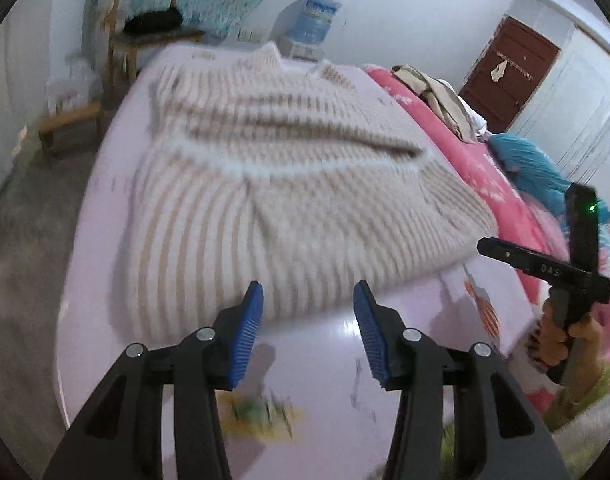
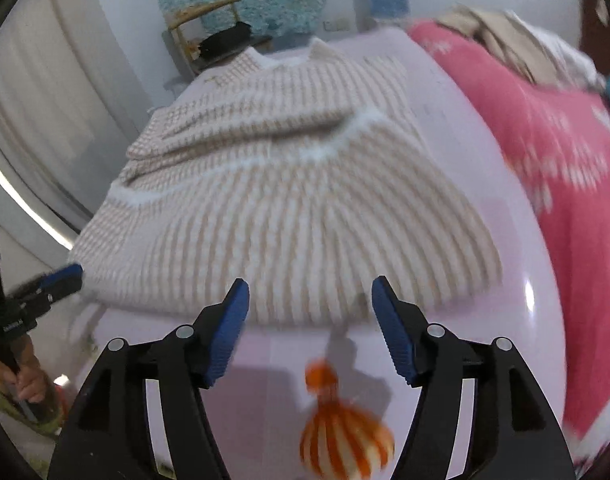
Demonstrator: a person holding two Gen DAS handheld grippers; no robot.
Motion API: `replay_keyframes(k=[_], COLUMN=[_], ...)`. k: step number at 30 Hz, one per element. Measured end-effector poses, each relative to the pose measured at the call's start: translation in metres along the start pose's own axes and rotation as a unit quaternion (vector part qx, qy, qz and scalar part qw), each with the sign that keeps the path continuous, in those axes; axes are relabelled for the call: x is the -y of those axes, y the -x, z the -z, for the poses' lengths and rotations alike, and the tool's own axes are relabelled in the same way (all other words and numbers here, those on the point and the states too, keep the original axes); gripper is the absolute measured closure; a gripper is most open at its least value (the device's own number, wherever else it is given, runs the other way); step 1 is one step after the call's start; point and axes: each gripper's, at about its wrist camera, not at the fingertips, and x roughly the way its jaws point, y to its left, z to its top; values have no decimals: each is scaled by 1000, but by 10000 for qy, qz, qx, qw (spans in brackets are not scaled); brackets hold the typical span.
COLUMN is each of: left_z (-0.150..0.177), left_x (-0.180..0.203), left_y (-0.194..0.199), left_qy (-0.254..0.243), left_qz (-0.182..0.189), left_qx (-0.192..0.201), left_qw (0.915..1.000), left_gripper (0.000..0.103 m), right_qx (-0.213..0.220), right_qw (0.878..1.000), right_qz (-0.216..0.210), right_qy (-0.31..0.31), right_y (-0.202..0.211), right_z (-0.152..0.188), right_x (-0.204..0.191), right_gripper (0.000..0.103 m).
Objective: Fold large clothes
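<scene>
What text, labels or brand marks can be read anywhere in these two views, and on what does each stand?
"DAS": white letters on the black crossbar of the right tool, seen in the left wrist view.
White lettering on the body of the left tool, in the right wrist view: too blurred to read.
Label on the blue water bottle by the far wall: too blurred to read.
Nothing readable on the striped sweater or the lilac sheet.

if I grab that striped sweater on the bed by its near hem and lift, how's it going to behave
The striped sweater is probably floppy: it already lies creased, with a sleeve draped across it, so the hem would likely sag between the left gripper and right gripper. Its thick ribbed knit suggests some weight. On the smooth lilac sheet it may drag rather than stay put.
</scene>
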Motion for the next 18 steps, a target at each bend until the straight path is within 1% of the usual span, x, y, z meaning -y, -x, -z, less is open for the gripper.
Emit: replay_keyframes(k=[1, 3, 5, 6, 8, 11, 13, 15, 17, 18], left_z=[10, 20, 26, 26, 23, 20, 21, 21, 20, 20], left_x=[-4, -11, -26, -34, -45, -64, -75, -83, -87, -87], left_y=[1, -2, -10, -11, -10, -13, -16, -17, -17, -17], left_qy=[150, 422, 836, 1018, 1350, 1905, 2271, 2545, 2717, 2767], left_qz=[-17, -7, -80, -7, 139, 545, 847, 1039, 1111, 1097], left_qx=[-93, -171, -201, -101, 88, 261, 400, 519, 617, 649], left_qw=[9998, 9990, 9963, 9948, 9907, 9798, 9694, 9601, 9540, 9525], left_gripper=[57, 57, 57, 57, 56, 54, 54, 54, 55, 55], right_qx=[-72, -118, -186, -200, -214, -83, 17, 136, 286, 384], right_qw=[9998, 9989, 9960, 9934, 9887, 9841, 9788, 9726, 9649, 9599], right_qz=[-2, -15, -37, -141, -351, -561, -803, -966, -1140, -1224], right_qy=[-192, -464, -870, -1123, -1439, -1681, -1885, -2111, -2348, -2494], right_y=[3, 1, -5, -8, -14, -16, -20, -23, -27, -30], right_z=[9, 15, 18, 18, 18, 12, 9, 7, 4, 2], right_x=[8, 20, 37, 46, 59, 68, 75, 82, 88, 91], right_gripper=[42, 42, 42, 42, 42, 41, 39, 39, 39, 39])
